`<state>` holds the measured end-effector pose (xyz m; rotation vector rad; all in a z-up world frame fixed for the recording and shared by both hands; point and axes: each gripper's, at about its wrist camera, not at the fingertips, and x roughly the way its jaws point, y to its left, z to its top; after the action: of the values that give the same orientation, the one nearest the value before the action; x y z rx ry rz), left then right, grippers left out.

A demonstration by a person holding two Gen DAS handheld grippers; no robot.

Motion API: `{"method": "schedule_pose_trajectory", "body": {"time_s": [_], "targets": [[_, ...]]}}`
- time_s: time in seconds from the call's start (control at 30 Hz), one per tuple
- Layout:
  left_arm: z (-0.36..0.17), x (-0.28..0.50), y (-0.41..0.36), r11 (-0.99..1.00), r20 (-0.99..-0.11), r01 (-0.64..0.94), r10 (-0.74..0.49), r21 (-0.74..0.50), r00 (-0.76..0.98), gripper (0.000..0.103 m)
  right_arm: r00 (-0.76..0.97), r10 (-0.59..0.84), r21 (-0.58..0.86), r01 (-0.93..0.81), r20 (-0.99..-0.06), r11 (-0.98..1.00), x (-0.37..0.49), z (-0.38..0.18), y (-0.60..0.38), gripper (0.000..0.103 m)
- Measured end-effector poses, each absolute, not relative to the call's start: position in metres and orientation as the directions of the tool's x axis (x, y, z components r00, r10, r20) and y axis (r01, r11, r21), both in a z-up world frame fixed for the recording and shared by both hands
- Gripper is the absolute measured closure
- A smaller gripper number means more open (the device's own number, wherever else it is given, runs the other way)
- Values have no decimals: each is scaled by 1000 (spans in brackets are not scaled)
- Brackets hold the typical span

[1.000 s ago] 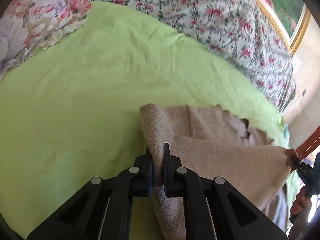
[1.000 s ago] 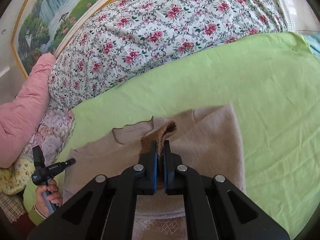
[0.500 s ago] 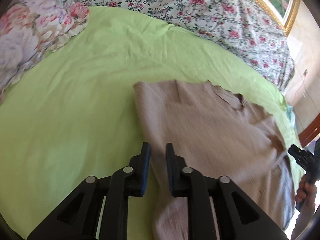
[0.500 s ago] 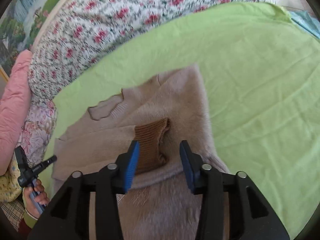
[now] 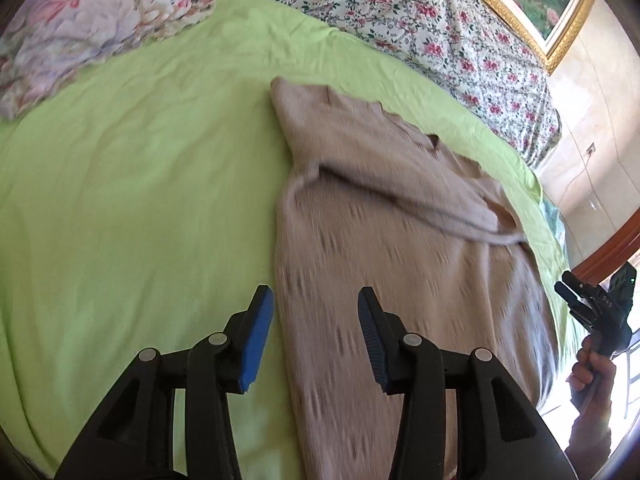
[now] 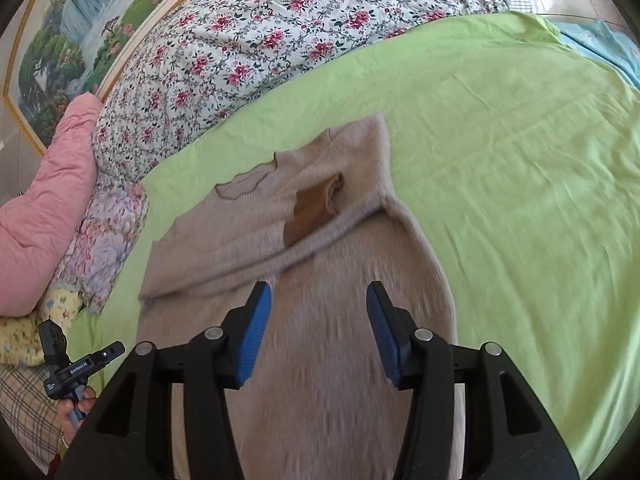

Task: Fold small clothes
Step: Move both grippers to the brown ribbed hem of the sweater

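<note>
A beige knit sweater (image 5: pixel 400 248) lies on the green bedsheet (image 5: pixel 140 200), its sleeves folded across the chest. In the right wrist view the sweater (image 6: pixel 320 280) shows a brown cuff (image 6: pixel 312 210) lying on the chest. My left gripper (image 5: pixel 316 332) is open and empty above the sweater's left edge. My right gripper (image 6: pixel 318 328) is open and empty above the sweater's body. The right gripper also shows at the far right of the left wrist view (image 5: pixel 592 308), and the left gripper at the lower left of the right wrist view (image 6: pixel 80 368).
A floral quilt (image 6: pixel 280 40) lies along the far side of the bed. A flowered pillow (image 5: pixel 80 32) and a pink duvet (image 6: pixel 44 184) sit at the left. A framed landscape painting (image 6: pixel 80 40) hangs behind. A wooden bed frame (image 5: pixel 608 248) is at the right.
Both grippers have let go of the sleeves and opened wide. Both have drawn back towards the sweater's lower part. The sleeves now lie across the chest.
</note>
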<state>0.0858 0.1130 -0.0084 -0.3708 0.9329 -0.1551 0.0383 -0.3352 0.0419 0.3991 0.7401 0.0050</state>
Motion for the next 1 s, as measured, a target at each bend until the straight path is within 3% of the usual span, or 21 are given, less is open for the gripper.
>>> {"method": "schedule_pose_trajectory", "body": {"time_s": [0.5,0.57,0.77,1.0], "targets": [[-41,-21,90,907,-786,46,-386,-418,483,54,729,209,358,53,-652,932,-28,34,-325,50],[-44,-29,87,905,-784,54,-394,-421,481,50,721,234,363,26,-652,931,-37,32,-323,50],[-57,-53,77,884,-764,90,-444,-458,468,47,695,249,332,-15,-675,943,-69,29,-328,50],[-66,-58,75,817,-691,135,-552,-561,466,51,678,273,400,34,-683,916,-96,15,-361,48]]}}
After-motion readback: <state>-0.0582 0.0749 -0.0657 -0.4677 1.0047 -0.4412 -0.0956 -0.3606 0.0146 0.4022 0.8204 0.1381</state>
